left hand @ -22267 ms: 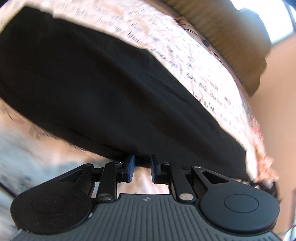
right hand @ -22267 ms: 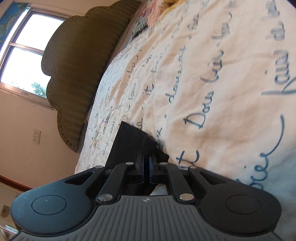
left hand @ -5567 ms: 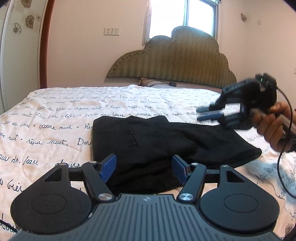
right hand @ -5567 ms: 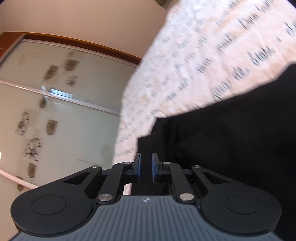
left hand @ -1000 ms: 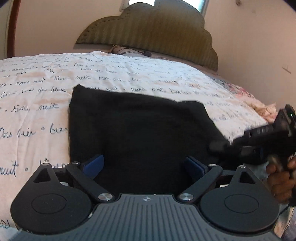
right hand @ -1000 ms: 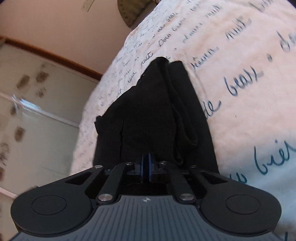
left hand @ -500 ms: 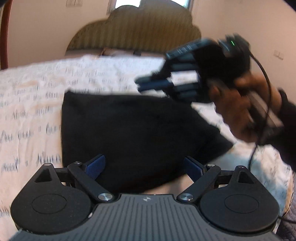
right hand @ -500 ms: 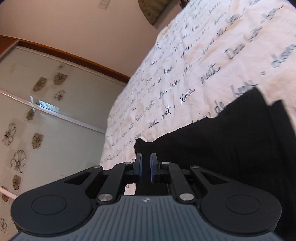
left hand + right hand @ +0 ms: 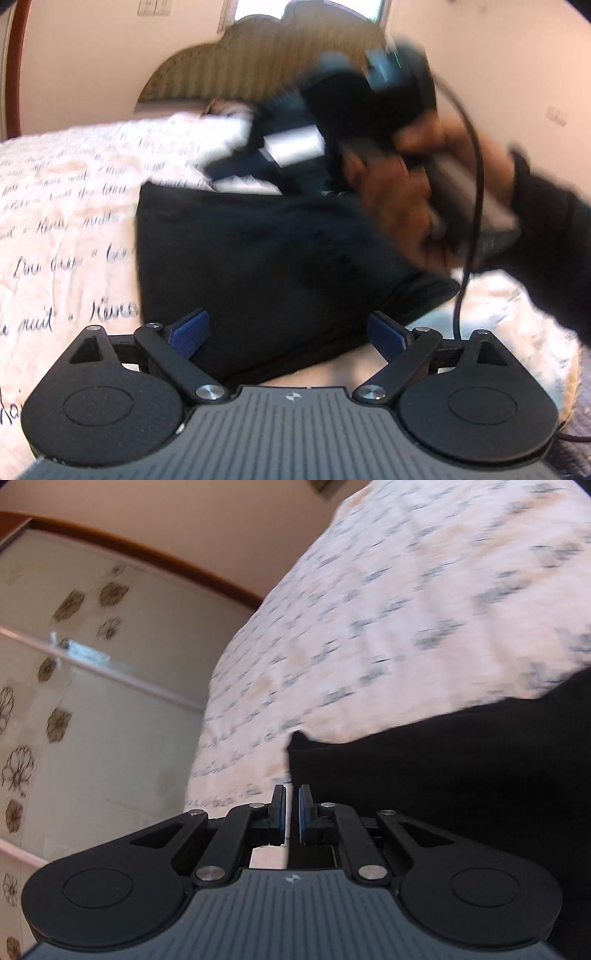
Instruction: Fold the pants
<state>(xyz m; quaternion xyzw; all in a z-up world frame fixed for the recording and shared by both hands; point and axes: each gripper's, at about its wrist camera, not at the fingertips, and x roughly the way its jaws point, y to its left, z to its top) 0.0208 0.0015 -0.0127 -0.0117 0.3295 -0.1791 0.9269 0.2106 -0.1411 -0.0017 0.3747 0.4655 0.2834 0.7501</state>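
The black pants lie folded into a rough rectangle on the bed. My left gripper is wide open and empty, hovering over the near edge of the pants. My right gripper shows blurred in the left wrist view, held by a hand above the far edge of the pants. In the right wrist view the right gripper has its jaws nearly together with a thin gap and nothing between them, above a corner of the pants.
The bed has a white cover printed with blue script. A padded olive headboard stands at the back. A wardrobe with flower-patterned glass doors stands beside the bed. A black cable hangs from the right gripper.
The right gripper has swung up from the pants' right corner and moved left across the far edge of the pants. The left gripper stays open and has barely moved.
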